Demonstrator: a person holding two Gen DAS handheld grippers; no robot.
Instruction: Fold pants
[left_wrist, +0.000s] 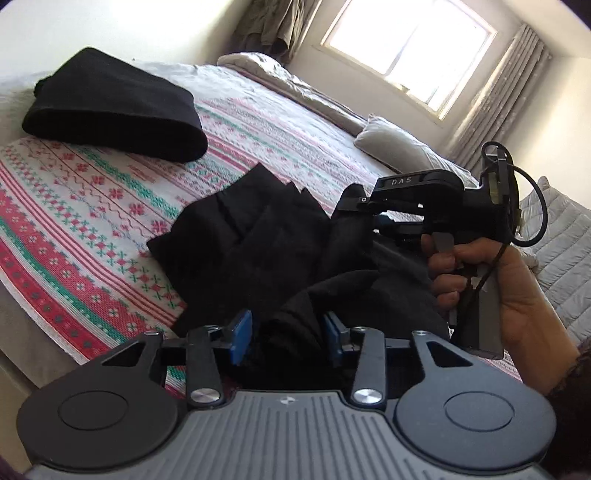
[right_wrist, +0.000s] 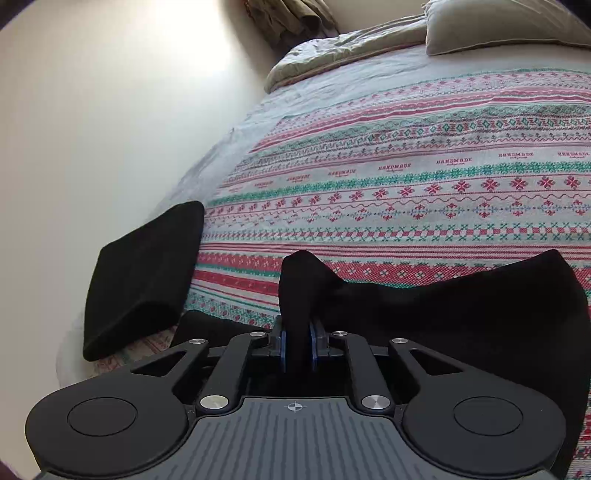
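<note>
pants (left_wrist: 258, 236) lie bunched on the patterned bedspread (left_wrist: 92, 192). your left gripper (left_wrist: 288, 330) stands apart around loose cloth; your right gripper (right_wrist: 296, 345) pinches a fold.

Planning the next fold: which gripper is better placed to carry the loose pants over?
Right. The right gripper has its fingers tight against a fold of the pants; the left gripper's fingers stand apart around cloth.

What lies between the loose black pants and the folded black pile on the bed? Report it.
Nothing visible does. Only bare patterned bedspread separates the pants from the folded pile, which lies apart from them near the bed's edge.
</note>
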